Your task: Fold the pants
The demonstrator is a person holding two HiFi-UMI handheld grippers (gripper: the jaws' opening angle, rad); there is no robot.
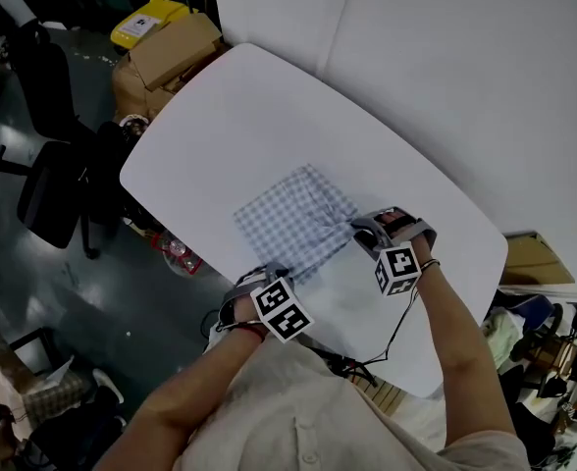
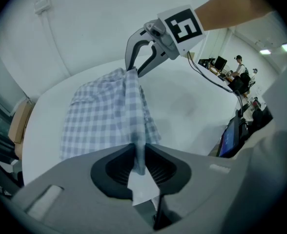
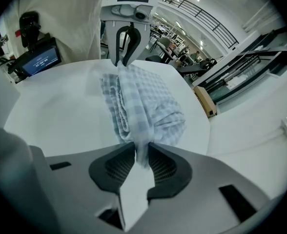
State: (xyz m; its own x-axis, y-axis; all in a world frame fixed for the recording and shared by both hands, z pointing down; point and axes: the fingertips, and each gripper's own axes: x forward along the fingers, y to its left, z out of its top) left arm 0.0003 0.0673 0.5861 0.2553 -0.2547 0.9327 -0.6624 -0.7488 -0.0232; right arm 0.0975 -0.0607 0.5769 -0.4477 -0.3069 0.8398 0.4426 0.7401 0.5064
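Observation:
Blue-and-white checked pants (image 1: 293, 219) lie partly folded on the white oval table (image 1: 230, 116), near its front edge. My left gripper (image 1: 274, 271) is shut on the near left corner of the cloth, and in the left gripper view the fabric (image 2: 104, 116) runs up between its pads (image 2: 138, 160). My right gripper (image 1: 359, 229) pinches the near right corner. In the right gripper view a bunched strip of the pants (image 3: 143, 101) rises into its jaws (image 3: 141, 157). Each gripper shows in the other's view, the right gripper (image 2: 131, 71) and the left gripper (image 3: 121, 62), with a cloth edge stretched between them.
A black office chair (image 1: 58, 189) and cardboard boxes (image 1: 166, 57) stand on the floor left of the table. Another box (image 1: 529, 258) sits at the right. A lit monitor (image 3: 38, 57) stands beyond the table's near side. White panels rise behind the far edge.

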